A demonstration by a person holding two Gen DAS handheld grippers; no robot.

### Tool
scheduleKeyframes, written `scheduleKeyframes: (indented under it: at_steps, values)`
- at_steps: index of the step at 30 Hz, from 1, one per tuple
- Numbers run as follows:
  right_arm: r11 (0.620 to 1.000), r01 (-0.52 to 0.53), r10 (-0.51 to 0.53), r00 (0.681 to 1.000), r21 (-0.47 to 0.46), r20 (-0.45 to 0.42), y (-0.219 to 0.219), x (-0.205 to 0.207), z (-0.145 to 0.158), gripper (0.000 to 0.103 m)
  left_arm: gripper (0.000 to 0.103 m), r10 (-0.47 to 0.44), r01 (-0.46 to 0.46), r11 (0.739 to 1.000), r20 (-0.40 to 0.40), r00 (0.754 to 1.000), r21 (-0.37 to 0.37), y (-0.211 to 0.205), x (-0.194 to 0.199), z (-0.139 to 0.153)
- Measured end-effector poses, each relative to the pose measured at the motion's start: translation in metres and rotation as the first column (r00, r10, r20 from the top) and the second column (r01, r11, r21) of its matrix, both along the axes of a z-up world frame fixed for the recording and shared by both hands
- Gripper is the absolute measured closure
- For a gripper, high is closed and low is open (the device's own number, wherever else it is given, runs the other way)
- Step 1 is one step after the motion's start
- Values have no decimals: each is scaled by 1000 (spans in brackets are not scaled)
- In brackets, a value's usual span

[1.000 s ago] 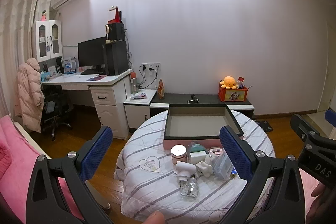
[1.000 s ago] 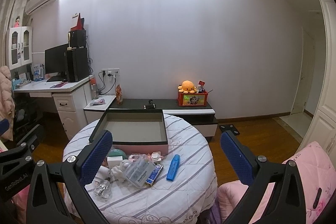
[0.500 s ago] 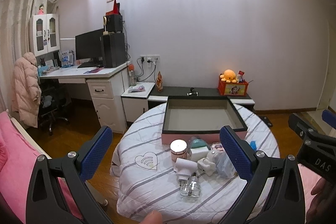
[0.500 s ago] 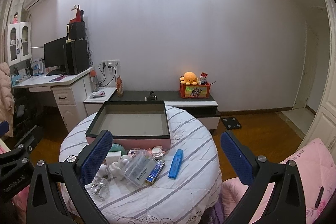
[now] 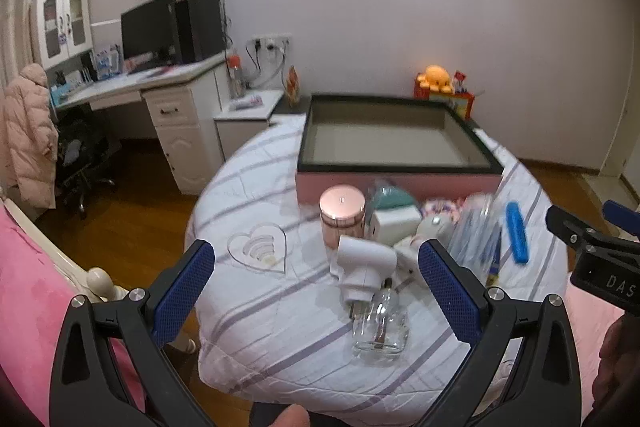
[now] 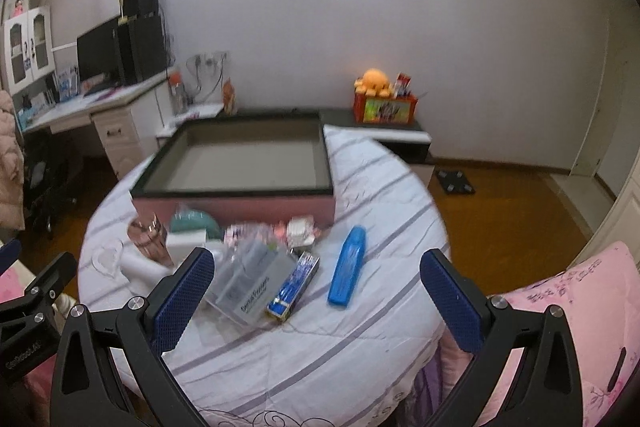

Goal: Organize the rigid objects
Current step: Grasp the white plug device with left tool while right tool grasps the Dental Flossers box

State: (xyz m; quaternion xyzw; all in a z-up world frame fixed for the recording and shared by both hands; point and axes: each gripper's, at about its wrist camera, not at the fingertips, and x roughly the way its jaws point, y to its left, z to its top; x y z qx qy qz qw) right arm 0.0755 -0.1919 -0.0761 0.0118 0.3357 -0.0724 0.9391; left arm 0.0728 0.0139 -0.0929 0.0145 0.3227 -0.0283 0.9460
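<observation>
Our left gripper and right gripper both gape wide, holding nothing. The clutter, including a glass bottle and blue case, lies on the table before the empty box.

right gripper spread wide above blue case, near pink box.

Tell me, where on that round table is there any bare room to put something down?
The pink box looks bare inside. On the cloth, free patches lie right of the blue case toward the table's edge, and left of the heart coaster. Between the box front and the glass bottle it is crowded.
</observation>
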Motion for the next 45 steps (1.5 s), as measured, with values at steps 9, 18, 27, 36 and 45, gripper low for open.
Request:
scheduleKeyframes:
  at_steps: [9, 18, 27, 36, 45]
  values:
    - [998, -55, 59, 993, 44, -99, 7, 30, -40, 0, 0, -18, 16, 1000, -125, 992, -18, 0, 34, -43]
    - [989, -72, 90, 985, 130, -144, 7, 56, -55, 3, 0, -52, 49, 999, -176, 983, -20, -8, 53, -64]
    - [970, -87, 132, 973, 227, -190, 12, 77, -74, 20, 0, -65, 65, 998, -222, 973, -9, -12, 73, -77]
    - [963, -85, 136, 972, 256, -190, 10, 82, -78, 21, 19, -108, 93, 993, -274, 955, -69, -9, 91, -87]
    - [951, -94, 152, 972, 294, -181, 3, 77, -76, 31, 39, -120, 86, 987, -261, 958, -139, 6, 89, -84]
